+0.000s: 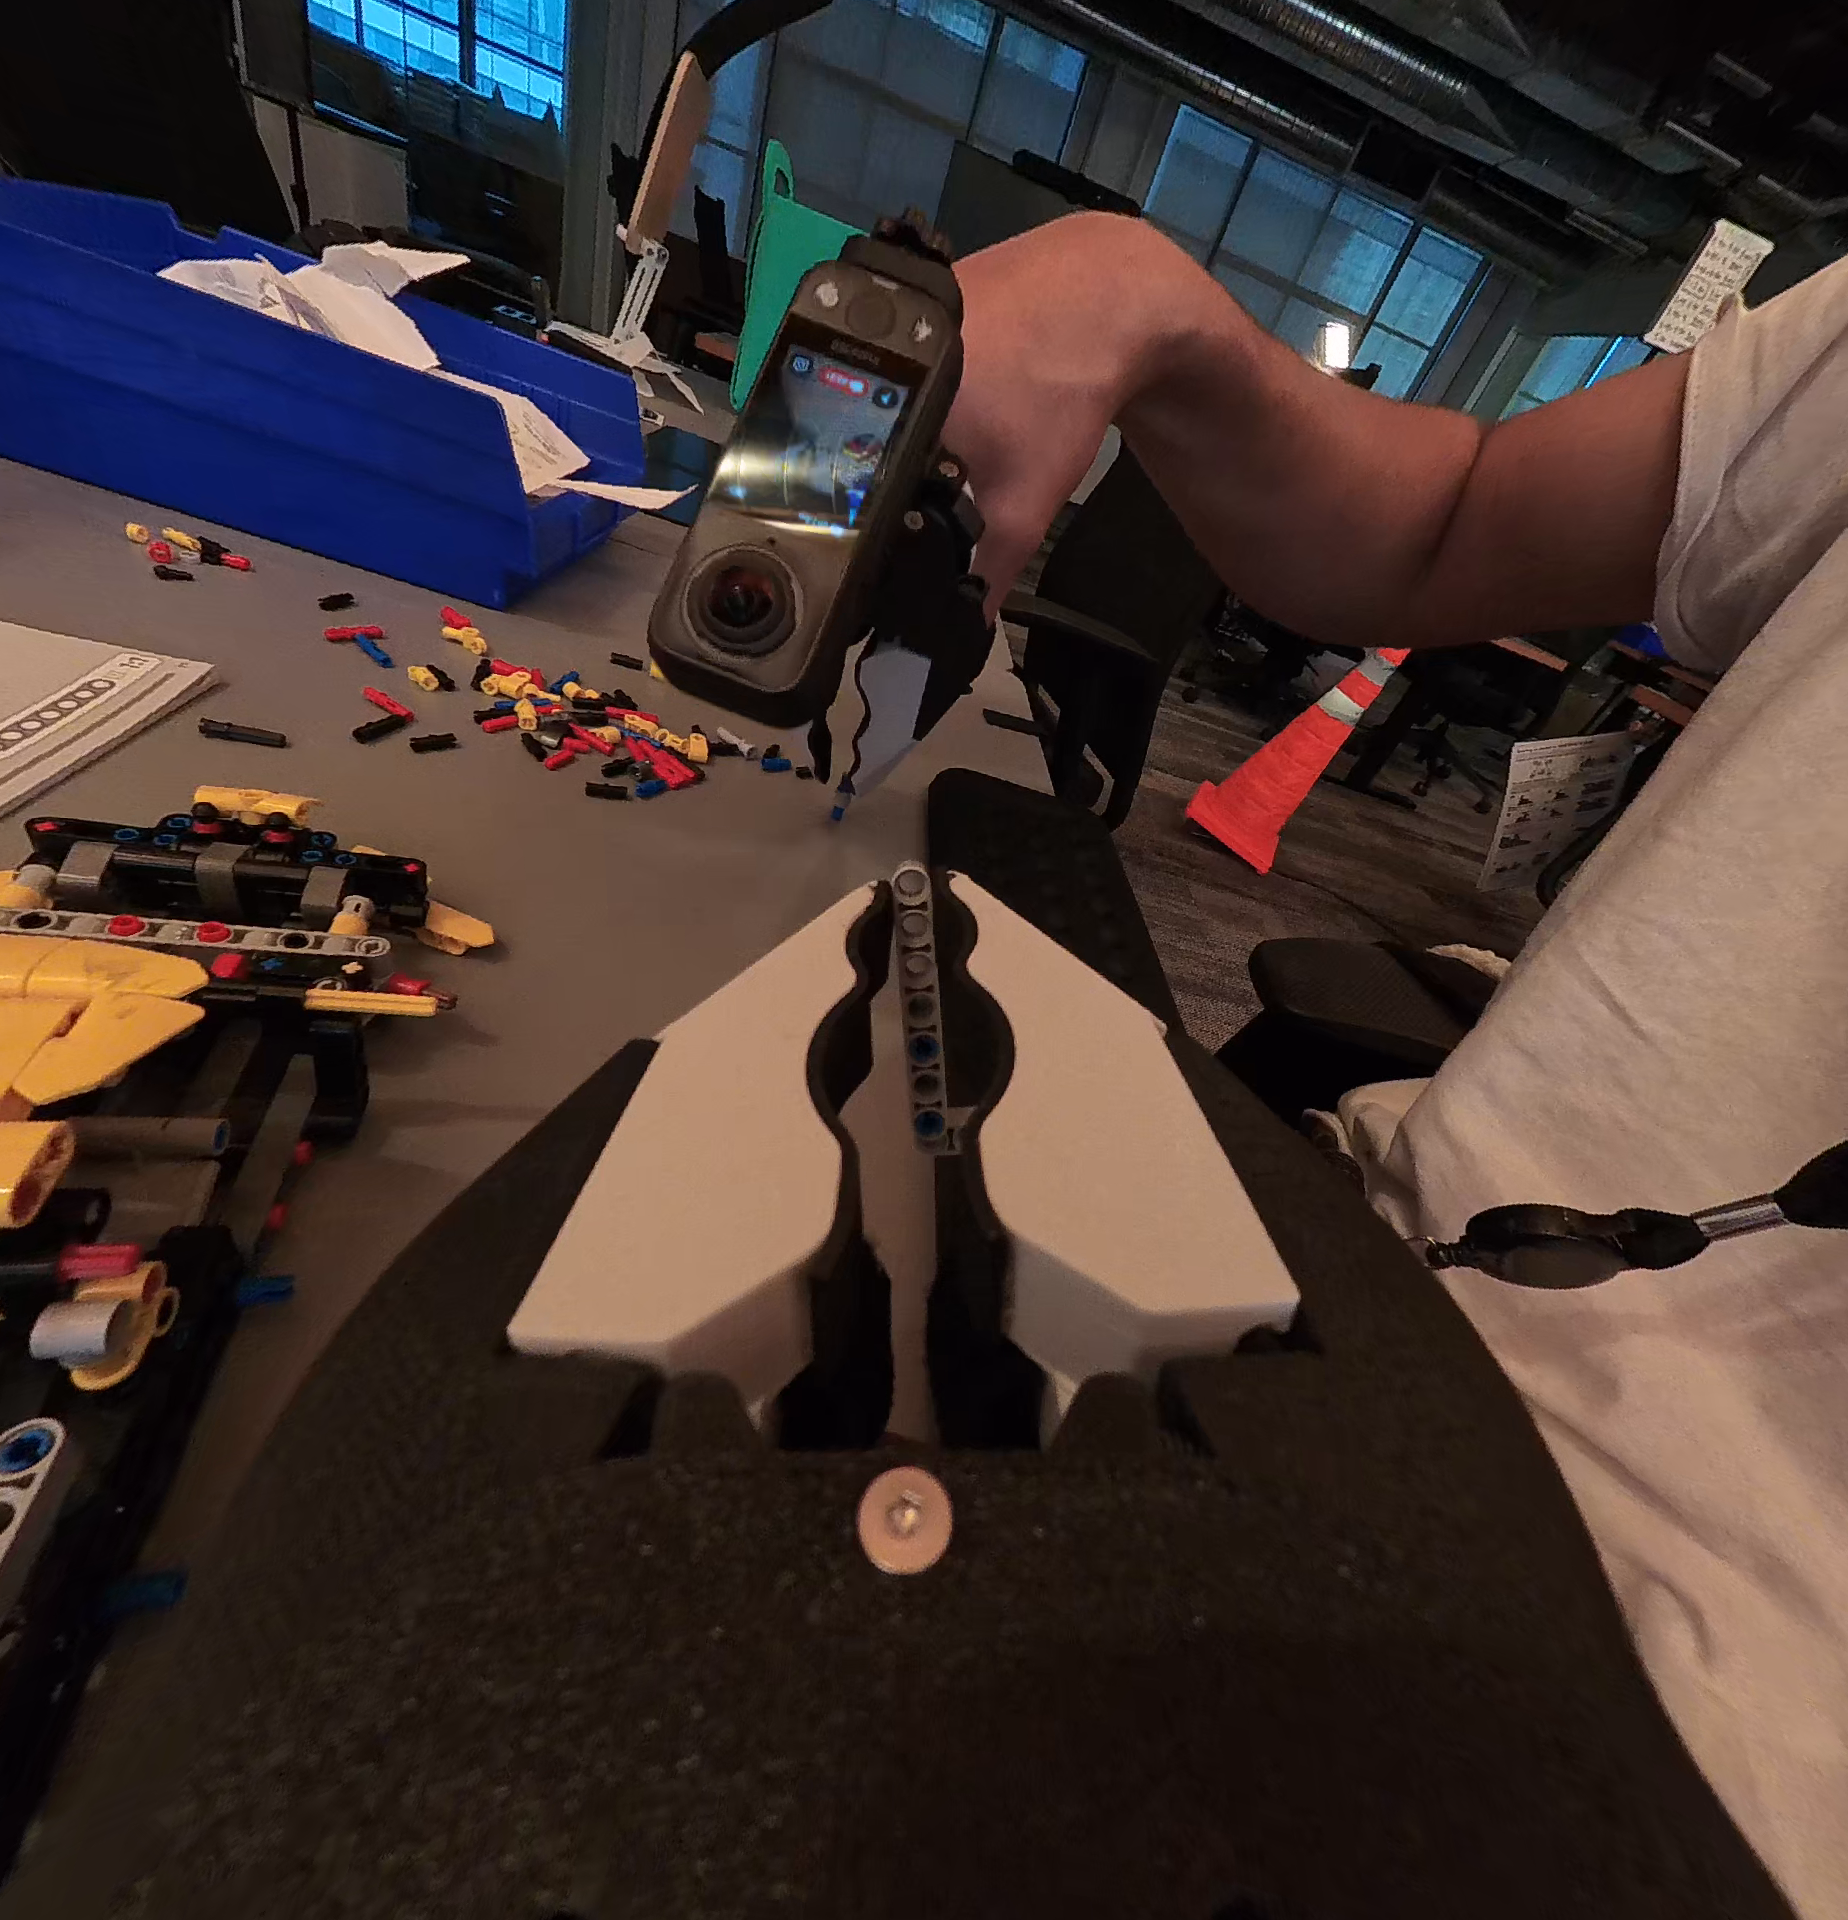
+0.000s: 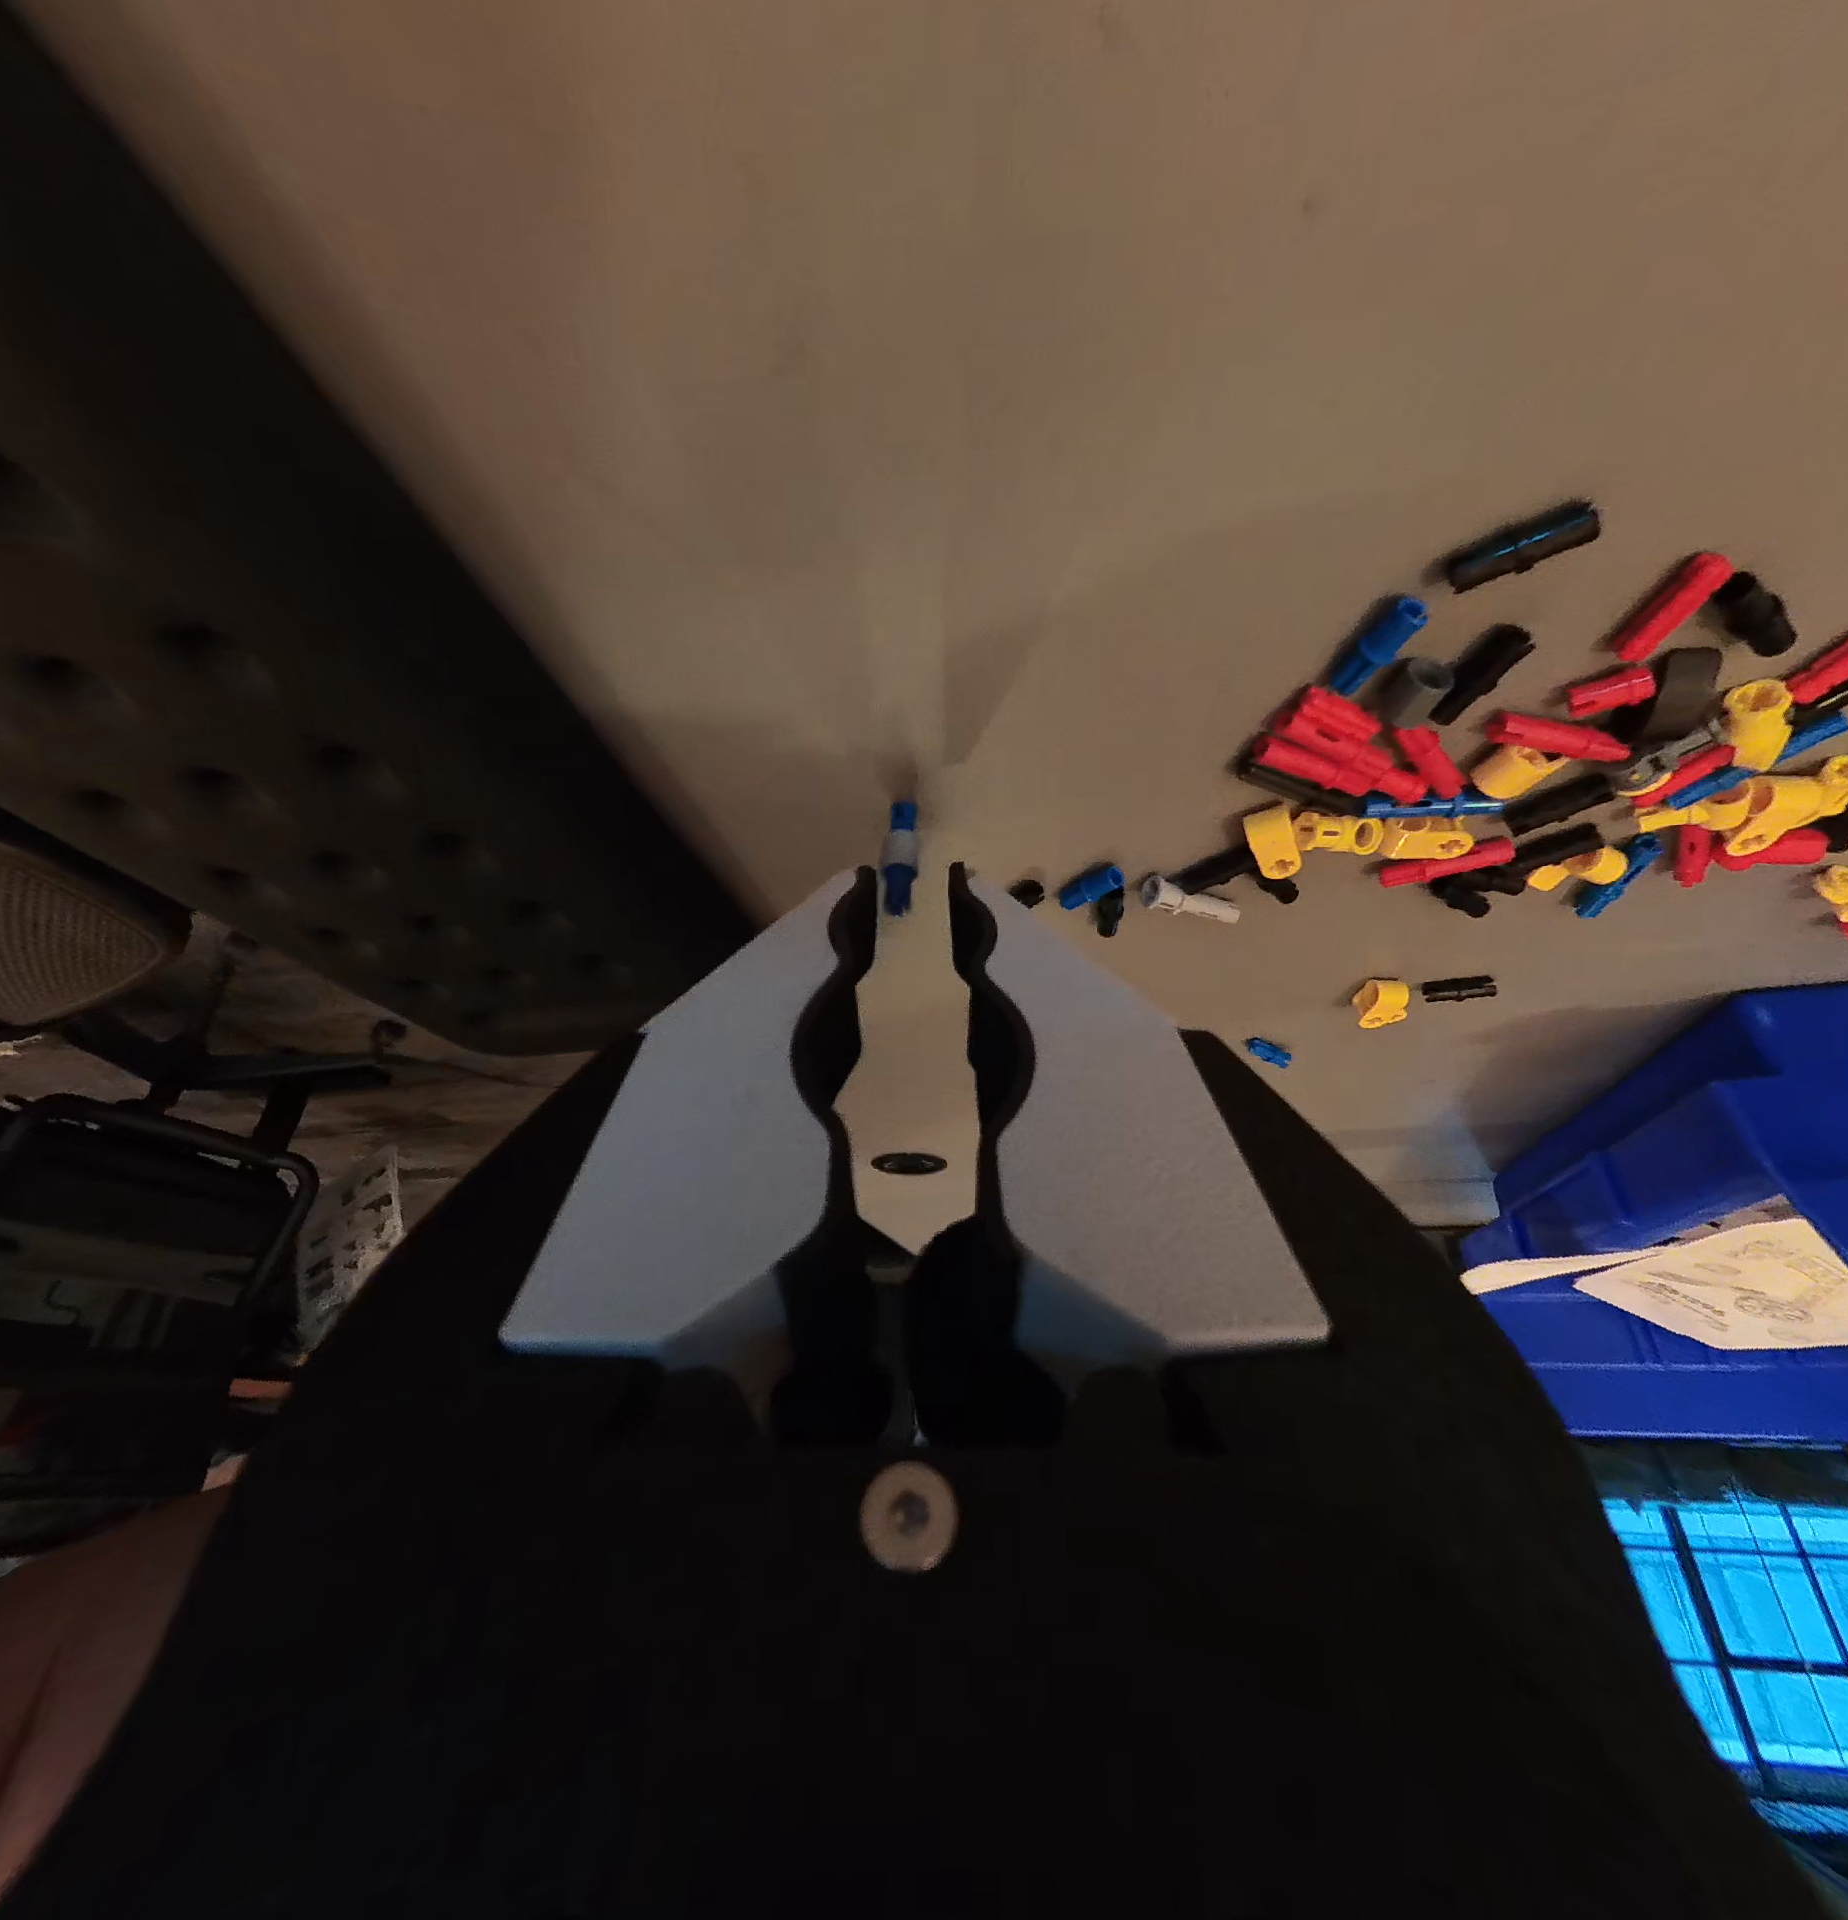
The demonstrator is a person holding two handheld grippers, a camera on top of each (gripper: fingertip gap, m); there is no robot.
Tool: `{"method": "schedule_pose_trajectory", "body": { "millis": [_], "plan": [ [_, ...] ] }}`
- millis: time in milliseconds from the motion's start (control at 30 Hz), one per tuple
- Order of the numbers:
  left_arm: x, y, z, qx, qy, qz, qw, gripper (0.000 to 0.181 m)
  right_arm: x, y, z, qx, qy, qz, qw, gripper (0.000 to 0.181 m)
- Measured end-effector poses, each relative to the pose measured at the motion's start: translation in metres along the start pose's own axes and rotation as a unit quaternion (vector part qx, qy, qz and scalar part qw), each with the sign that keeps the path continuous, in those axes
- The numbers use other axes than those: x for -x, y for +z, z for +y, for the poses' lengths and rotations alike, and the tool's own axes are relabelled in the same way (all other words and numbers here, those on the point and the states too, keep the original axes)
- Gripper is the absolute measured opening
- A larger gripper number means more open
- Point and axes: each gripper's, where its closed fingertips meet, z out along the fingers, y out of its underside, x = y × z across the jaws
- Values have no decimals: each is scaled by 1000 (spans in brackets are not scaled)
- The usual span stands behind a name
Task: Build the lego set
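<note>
1. The left hand-held gripper (image 1: 915, 904) is clamping a grey beam (image 1: 920, 1013) upright between its fingers.
2. The right hand-held gripper (image 2: 907, 883) is pinching a blue pin (image 2: 899, 857) at its tips, just above the bench (image 2: 899, 364).

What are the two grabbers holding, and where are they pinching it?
Left gripper pinches a grey beam along its length. Right gripper seems to pinch a small blue pin by its near end.

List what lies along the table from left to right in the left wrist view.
Yellow and black lego model → scattered pile of small pins → right gripper holding a small blue pin → grey beam clamped in the left gripper → orange cone on the floor beyond.
</note>
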Motion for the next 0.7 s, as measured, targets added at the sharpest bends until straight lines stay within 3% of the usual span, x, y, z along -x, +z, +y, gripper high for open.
{"method": "schedule_pose_trajectory", "body": {
  "millis": [367,633,700],
  "plan": [
    [0,0,1,2,2,-1,1000,7,1,-8,-3,-102,1,15,995,25],
    [-1,1,1,2,3,3,1000,7,3,-10,1,-321,36,46,945,22],
    [-1,1,0,0,4,2,1000,7,2,-7,1,-338,42,58,938,21]
  ]
}}
